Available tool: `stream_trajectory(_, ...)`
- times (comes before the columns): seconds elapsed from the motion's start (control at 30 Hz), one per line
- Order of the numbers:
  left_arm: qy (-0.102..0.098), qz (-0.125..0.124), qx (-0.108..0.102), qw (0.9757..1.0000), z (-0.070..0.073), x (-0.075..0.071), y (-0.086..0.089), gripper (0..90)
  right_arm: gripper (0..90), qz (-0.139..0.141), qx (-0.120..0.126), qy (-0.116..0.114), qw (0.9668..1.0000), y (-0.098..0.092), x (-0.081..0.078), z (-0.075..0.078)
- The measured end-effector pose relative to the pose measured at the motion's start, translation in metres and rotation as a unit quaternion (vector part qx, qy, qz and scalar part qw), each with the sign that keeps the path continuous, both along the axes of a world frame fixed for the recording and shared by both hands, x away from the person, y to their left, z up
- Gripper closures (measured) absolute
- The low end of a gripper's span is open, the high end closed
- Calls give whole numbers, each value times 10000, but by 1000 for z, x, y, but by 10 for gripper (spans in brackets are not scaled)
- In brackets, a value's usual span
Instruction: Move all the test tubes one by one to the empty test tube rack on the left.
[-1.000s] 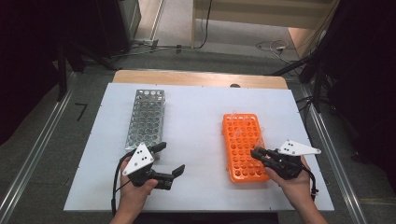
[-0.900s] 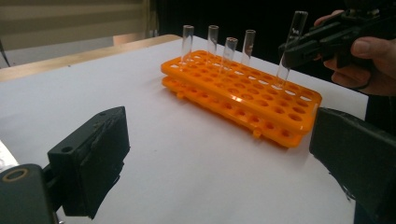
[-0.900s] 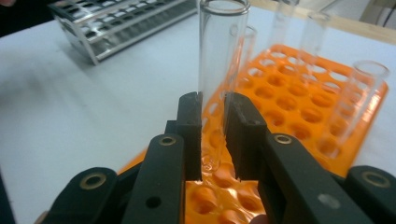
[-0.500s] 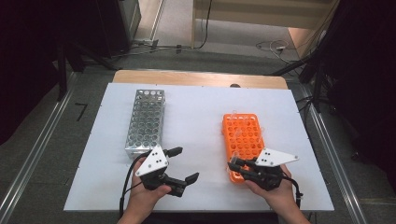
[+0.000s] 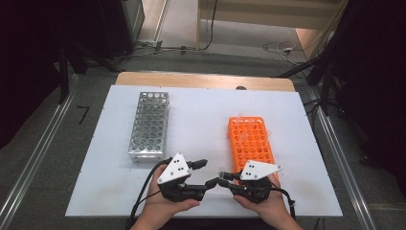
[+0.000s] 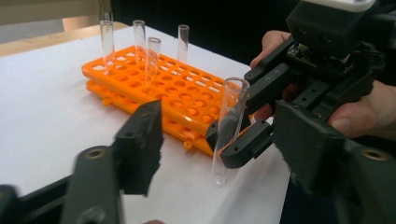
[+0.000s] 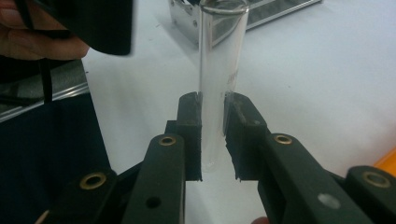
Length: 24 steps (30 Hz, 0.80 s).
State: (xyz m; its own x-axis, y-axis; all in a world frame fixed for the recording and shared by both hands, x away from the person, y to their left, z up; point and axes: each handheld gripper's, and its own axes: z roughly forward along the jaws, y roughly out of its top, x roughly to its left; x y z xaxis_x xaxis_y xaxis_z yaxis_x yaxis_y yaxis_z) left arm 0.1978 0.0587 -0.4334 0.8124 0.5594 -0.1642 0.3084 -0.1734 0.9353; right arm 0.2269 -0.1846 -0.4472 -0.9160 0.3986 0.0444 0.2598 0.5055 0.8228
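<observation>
The right gripper [image 5: 225, 181] is clamping an upright glass tube [image 6: 228, 126] at the table's near edge. The left gripper [image 5: 205, 173], jaws half-closed and just closing, is flanking that tube without touching it. Just right, the orange rack [image 5: 250, 139] is holding 4 tubes at its far end. Far left, the metal rack [image 5: 148, 125] is standing.

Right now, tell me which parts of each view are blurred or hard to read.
Left gripper view: the left tongs are smeared by motion, while the orange rack stays sharp. Right gripper view: the glass tube is nearly transparent against the white table. High view: evenly lit and soft.
</observation>
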Motion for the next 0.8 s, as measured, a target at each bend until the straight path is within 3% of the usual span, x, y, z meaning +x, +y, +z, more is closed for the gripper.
stream_trajectory(0.3, -34, -176, 139, 9997, -3, -3, -9, 616, 742, 180, -125, -50, 9997, 9, -6, -2)
stream_trajectory(0.63, -85, -248, 231, 9994, -4, -4, -12, 745, 742, 307, -127, -83, 9994, 12, -9, -2)
stream_trajectory(0.8, -90, -239, 217, 9994, -4, -4, -12, 759, 742, 317, -121, -83, 9994, 12, -8, -3)
